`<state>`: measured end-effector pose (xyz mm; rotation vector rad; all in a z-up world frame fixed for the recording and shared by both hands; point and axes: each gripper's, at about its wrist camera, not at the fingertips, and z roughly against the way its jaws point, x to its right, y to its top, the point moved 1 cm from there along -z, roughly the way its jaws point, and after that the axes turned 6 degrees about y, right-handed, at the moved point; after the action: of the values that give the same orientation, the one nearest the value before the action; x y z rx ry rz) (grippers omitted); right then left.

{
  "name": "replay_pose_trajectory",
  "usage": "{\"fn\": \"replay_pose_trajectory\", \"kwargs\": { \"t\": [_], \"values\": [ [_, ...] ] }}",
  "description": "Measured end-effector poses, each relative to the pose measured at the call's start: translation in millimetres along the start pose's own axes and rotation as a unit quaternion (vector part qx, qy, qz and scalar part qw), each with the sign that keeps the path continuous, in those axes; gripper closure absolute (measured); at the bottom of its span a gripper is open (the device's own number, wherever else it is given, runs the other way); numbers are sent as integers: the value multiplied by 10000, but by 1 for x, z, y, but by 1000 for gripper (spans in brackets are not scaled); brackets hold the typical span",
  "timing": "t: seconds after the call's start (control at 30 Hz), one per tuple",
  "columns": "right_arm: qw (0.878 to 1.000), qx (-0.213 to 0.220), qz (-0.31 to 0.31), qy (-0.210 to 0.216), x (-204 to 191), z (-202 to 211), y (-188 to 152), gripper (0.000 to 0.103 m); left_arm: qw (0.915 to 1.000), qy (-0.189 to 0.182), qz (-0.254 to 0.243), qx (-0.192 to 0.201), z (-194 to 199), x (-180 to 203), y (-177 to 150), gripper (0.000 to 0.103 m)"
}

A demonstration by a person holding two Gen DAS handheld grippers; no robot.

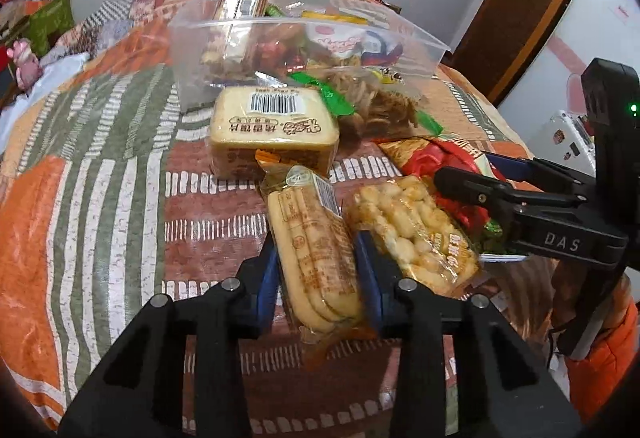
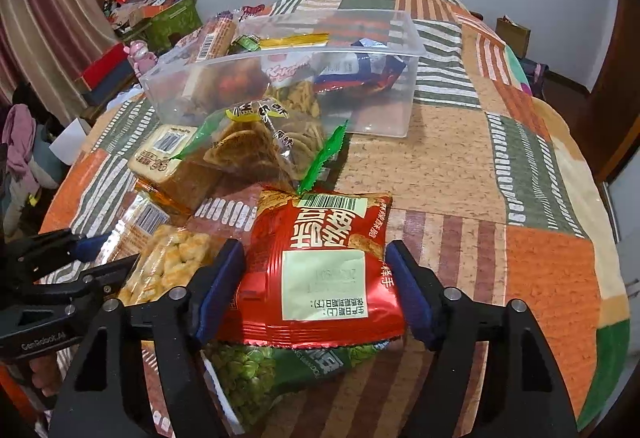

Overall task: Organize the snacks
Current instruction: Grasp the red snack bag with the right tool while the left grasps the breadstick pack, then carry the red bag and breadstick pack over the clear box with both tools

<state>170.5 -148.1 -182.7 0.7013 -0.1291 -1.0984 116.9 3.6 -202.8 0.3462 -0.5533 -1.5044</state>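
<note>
Your left gripper (image 1: pixel 316 274) clamped the long bread-stick pack (image 1: pixel 316 250), lengthwise between its fingers | your right gripper (image 2: pixel 316 290) straddled the red bag (image 2: pixel 320 270); grip uncertain | clear tub (image 2: pixel 372 117) stood straight ahead, past both.

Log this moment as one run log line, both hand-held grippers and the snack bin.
left hand-held gripper: shut on long bread pack | right hand-held gripper: around red snack bag, contact unclear | clear bin: partly filled
</note>
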Motion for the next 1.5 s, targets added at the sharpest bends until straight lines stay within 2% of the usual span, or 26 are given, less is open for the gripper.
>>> {"fn": "replay_pose_trajectory", "kwargs": {
  "t": [0.2, 0.27, 0.3, 0.37, 0.9, 1.23, 1.5],
  "values": [
    [9998, 117, -115, 105, 5, 9, 0, 49, 9999, -34, -16, 138, 11, -1, -1, 72],
    [9997, 150, -138, 115, 7, 12, 0, 49, 9997, -18, -29, 241, 19, 0, 0, 73],
    [9997, 167, -134, 105, 7, 13, 0, 49, 9996, -19, -39, 282, 22, 0, 0, 78],
    [9997, 200, -124, 69, 7, 15, -2, 50, 9993, -25, -52, 358, 29, 0, 2, 80],
    [9973, 700, -215, 38, 14, 55, 7, 51, 9954, -33, 65, 955, 64, -4, 25, 80],
    [9932, 1149, -197, -38, 15, 82, 20, 51, 9885, -67, 225, 1494, 89, -13, 60, 80],
    [9889, 1476, -164, -2, 15, 88, 46, 51, 9850, -89, 292, 1700, 86, -17, 92, 80]
  ]
}}
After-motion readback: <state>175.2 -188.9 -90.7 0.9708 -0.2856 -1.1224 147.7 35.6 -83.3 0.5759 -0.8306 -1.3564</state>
